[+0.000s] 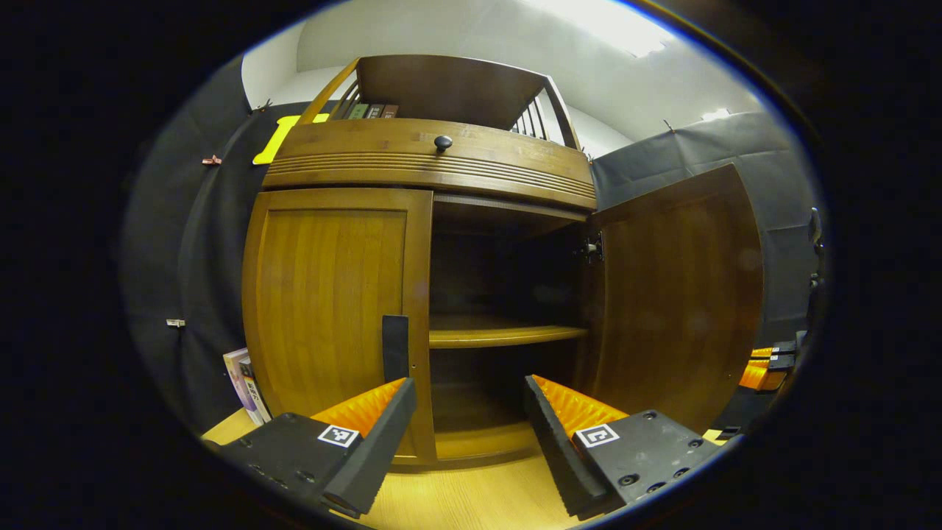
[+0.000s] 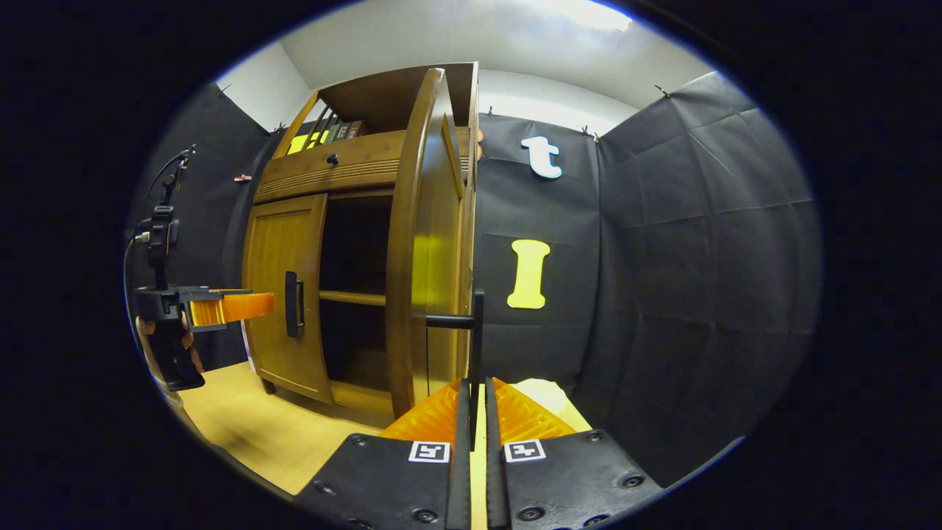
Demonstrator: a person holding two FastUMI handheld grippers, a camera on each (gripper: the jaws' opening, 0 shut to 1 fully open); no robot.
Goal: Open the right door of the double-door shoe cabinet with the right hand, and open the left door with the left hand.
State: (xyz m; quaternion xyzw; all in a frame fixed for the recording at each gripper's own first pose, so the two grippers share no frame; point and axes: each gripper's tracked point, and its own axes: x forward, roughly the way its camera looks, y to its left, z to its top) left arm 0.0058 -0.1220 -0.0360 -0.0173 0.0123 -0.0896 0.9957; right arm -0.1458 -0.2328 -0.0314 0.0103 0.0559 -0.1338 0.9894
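Note:
In the left gripper view the wooden shoe cabinet's left door (image 1: 331,309) stands closed, its dark vertical handle (image 1: 395,346) just above my left finger (image 1: 375,434). My left gripper (image 1: 467,412) is open, with nothing between its fingers. The right door (image 1: 677,294) is swung wide open. In the right gripper view that right door (image 2: 427,243) is edge-on, and my right gripper (image 2: 476,416) is shut on its handle bar (image 2: 477,331). There, the left gripper (image 2: 235,307) hovers a little short of the left door handle (image 2: 293,303), held by a hand (image 2: 165,346).
Inside the cabinet a shelf (image 1: 508,335) crosses the dark interior. A drawer with a round knob (image 1: 442,142) sits above the doors. Books (image 1: 246,383) lean beside the cabinet's left side on the wooden floor (image 1: 471,500). A device on a stand (image 2: 162,228) rises behind the left gripper.

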